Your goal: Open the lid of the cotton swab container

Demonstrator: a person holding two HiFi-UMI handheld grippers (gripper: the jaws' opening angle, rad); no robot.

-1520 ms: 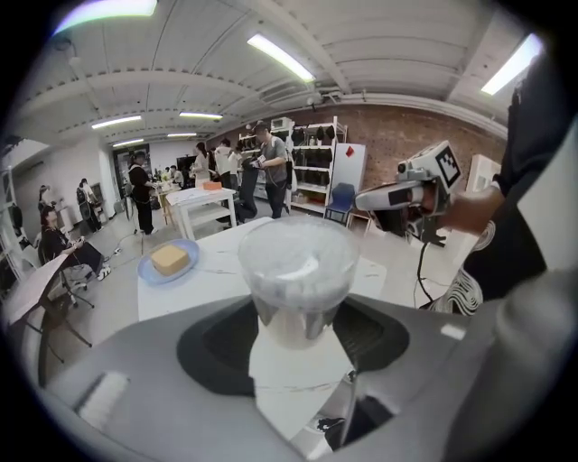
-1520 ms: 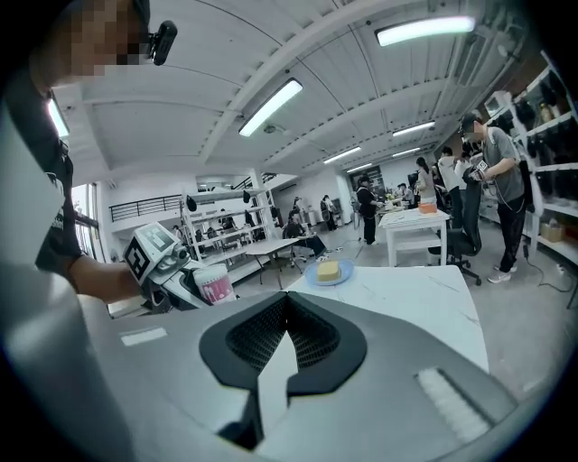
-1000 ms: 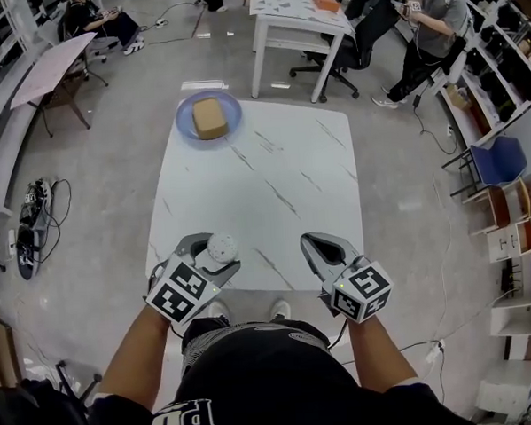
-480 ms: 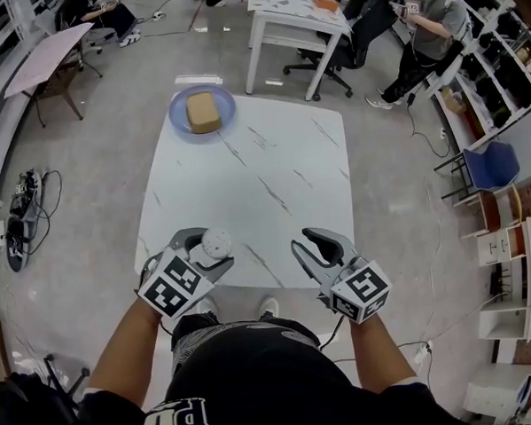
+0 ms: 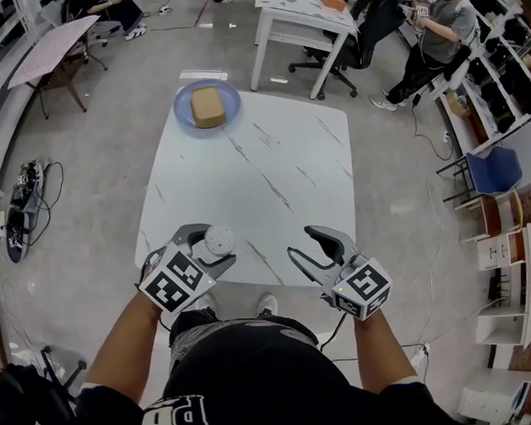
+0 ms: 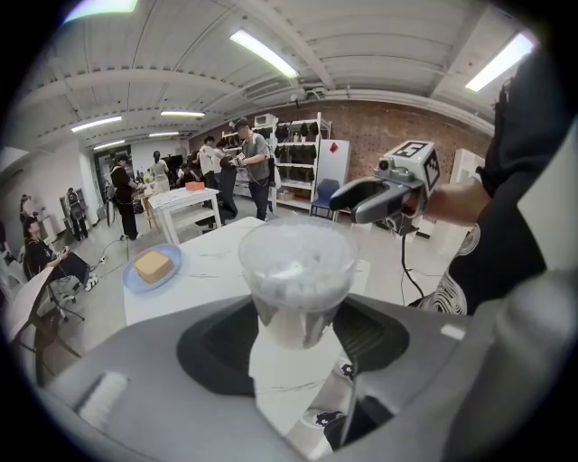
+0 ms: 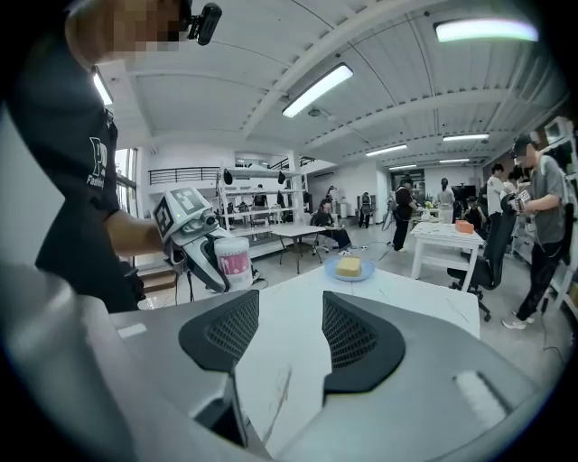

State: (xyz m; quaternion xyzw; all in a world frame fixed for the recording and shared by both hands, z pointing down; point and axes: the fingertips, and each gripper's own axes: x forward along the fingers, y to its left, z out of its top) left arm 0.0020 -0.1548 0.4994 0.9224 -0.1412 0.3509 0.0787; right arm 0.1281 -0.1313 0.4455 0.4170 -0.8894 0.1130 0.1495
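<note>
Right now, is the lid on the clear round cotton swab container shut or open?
Shut: the clear lid caps the container in the left gripper.

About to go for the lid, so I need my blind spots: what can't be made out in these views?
Lid seam or tab on the cotton swab container: too small in the head view, hazy in the left gripper view.
Container's base: left gripper view, hidden by the left gripper.
Print on its label: right gripper view, too small.

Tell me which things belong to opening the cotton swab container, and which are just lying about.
In the job: cotton swab container, clamped in left gripper; right gripper, jaws opening, empty.
Lying about: blue plate with tan block, far end of table.
</note>
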